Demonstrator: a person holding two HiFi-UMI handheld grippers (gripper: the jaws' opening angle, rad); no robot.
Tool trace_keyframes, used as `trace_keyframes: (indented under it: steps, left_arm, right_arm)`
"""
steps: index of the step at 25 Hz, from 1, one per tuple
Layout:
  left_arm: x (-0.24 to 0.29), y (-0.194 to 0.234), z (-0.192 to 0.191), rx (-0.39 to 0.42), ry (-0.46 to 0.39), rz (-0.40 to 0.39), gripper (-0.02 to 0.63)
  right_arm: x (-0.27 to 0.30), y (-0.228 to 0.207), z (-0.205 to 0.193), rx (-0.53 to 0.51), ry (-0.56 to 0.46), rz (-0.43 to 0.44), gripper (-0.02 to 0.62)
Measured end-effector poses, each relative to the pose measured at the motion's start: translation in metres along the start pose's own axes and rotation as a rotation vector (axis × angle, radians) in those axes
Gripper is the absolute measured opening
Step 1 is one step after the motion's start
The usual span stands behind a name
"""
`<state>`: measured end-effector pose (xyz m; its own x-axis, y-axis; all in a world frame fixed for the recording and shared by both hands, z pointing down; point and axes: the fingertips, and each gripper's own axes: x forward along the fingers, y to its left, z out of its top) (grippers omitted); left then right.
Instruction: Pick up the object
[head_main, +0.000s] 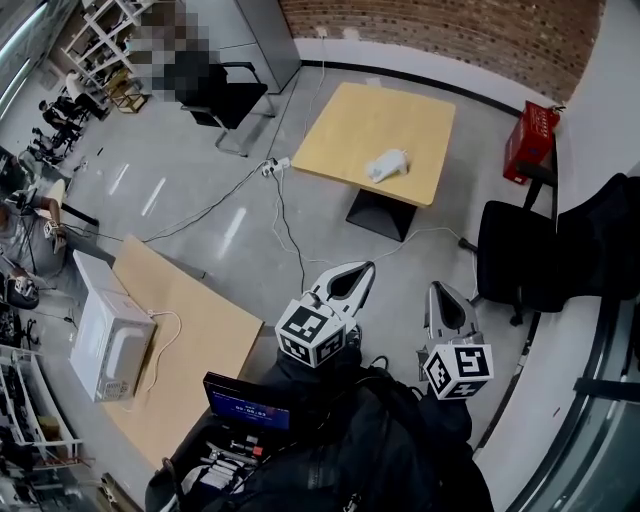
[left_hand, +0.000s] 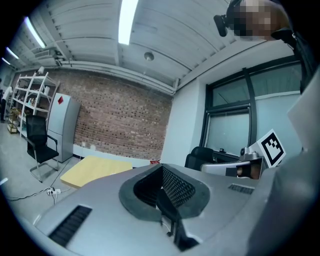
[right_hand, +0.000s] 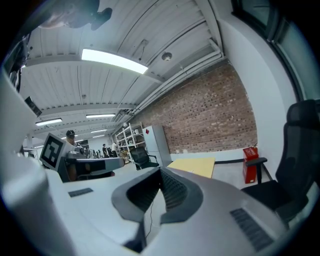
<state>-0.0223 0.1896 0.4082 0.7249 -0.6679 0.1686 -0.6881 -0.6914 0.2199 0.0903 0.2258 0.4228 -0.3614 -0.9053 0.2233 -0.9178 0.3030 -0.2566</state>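
Left tongs and right tongs closed, empty. White object lies on surface, upper centre of frame, well apart. Risk: tongs arriving unopened would shove it; floor cable may snag the approach.

A: Item one, left gripper?
B: Jaws pressed together, nothing between them; held out ahead of the body, pointing nearly level.
A: Item two, right gripper?
B: Jaws likewise closed and empty; nearly level, alongside the left one, not touching it.
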Motion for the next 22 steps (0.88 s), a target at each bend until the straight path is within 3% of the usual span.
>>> trace_keyframes:
  steps: [12,22]
  left_arm:
    - [0.054,0.047,0.018,-0.014,-0.014,-0.062,0.000]
    - [0.100,0.110,0.036,-0.040,-0.008,-0.075,0.000]
  right_arm:
    - [0.060,-0.024,0.024,-0.034,0.003,-0.054,0.005]
    - [0.137,-0.036,0.045,-0.041,0.025,-0.067,0.005]
